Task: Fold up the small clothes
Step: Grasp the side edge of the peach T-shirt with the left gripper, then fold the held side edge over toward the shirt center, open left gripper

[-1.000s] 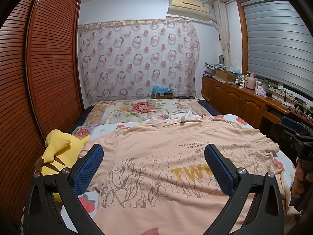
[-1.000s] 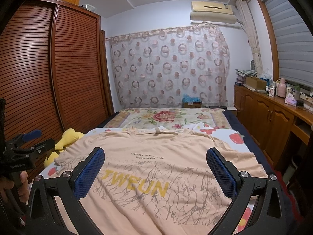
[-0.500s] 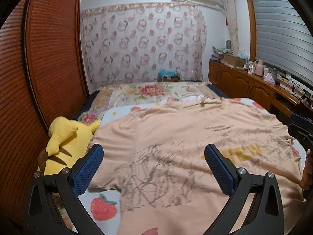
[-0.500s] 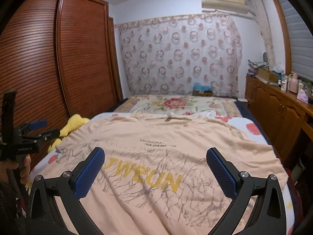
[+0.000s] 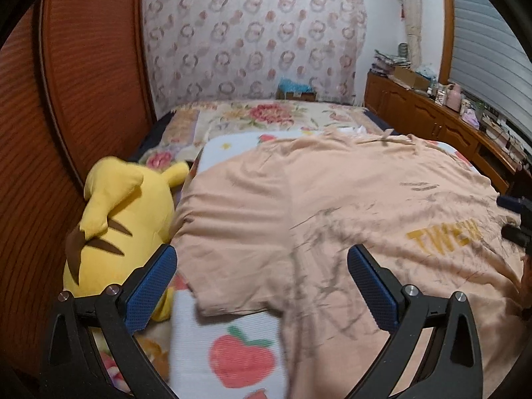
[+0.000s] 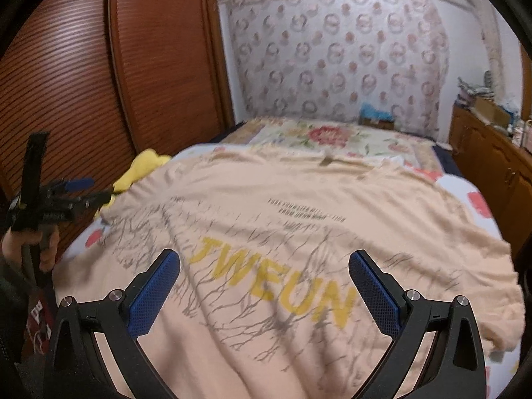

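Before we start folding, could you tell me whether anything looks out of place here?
Mostly fine: the T-shirt lies spread face up on the bed, lightly wrinkled. The one oddity is the yellow plush lying at the shirt's sleeve edge, where it could get in the way of a fold. Both grippers are open and empty.

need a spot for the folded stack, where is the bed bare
Bare: the floral quilt beyond the peach printed t-shirt's collar, and the strawberry-print sheet by its near sleeve. Crowded: the yellow plush toy fills the wardrow-side edge; the shirt covers the middle.
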Available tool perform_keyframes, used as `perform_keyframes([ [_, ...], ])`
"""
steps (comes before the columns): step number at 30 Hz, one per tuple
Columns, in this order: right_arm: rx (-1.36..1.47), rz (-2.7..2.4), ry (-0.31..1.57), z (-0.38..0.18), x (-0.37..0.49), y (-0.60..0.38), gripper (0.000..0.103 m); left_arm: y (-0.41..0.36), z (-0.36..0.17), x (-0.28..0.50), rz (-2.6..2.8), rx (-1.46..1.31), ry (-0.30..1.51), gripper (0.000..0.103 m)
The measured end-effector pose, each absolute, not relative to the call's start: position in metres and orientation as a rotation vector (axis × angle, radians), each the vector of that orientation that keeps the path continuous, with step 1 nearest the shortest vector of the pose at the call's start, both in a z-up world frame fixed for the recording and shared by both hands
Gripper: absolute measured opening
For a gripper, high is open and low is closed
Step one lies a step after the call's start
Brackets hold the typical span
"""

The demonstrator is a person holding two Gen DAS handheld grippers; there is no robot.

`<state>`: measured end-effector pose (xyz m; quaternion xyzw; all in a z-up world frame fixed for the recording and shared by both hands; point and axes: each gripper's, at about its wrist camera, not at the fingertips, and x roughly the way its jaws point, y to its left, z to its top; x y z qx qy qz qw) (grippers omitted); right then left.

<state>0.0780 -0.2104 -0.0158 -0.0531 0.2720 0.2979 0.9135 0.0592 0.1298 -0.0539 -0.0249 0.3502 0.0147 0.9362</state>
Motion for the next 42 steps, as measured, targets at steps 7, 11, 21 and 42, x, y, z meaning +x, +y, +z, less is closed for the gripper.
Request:
perform_keyframes([
  [7,-0.167,0.642,0.622,-0.011,0.084,-0.208,0.101,0.175,-0.074,0.076,-0.001,-0.157,0.815,0.081],
  [11,-0.194,0.646,0.620,-0.004,0.085,-0.205,0.101,0.194,-0.086,0.086,-0.004,-0.214,0.881,0.063],
  [21,-0.234,0.654,0.610,-0.013,0.086,-0.190,0.101,0.207,-0.104,0.090,-0.042,-0.265,0.904,0.045],
  [42,-0.216,0.655,0.589,-0.015,0.091,-0.191,0.101,0.173,-0.062,0.099,-0.006,-0.023,0.779,0.003],
])
